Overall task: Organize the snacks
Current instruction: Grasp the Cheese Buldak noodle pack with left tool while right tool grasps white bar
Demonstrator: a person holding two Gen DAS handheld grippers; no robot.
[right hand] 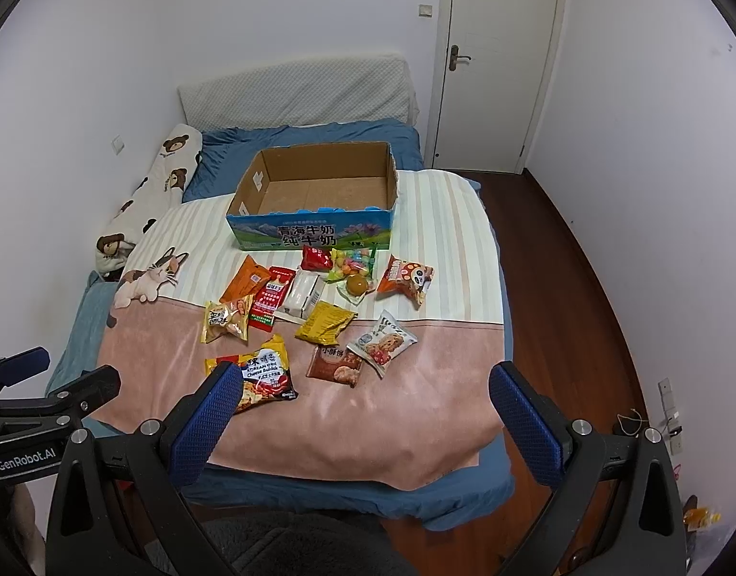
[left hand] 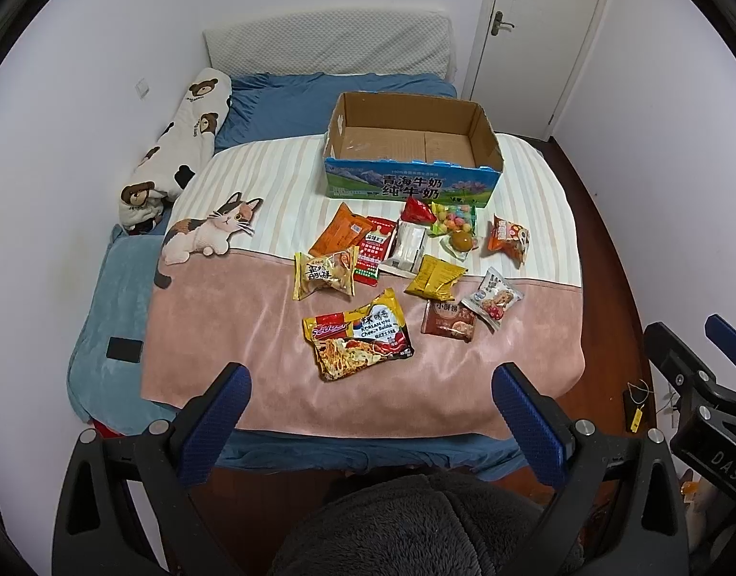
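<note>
Both held level over the bed's foot end, aimed along it. Left hand-held gripper jaws wide apart, empty; right hand-held gripper likewise spread, empty. Snacks scattered mid-bed on the blanket, just before the empty box; noodles nearest.

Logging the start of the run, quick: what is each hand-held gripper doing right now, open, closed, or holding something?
Left hand-held gripper: open, holding nothing, above the near edge of the bed.
Right hand-held gripper: open, holding nothing.
</note>
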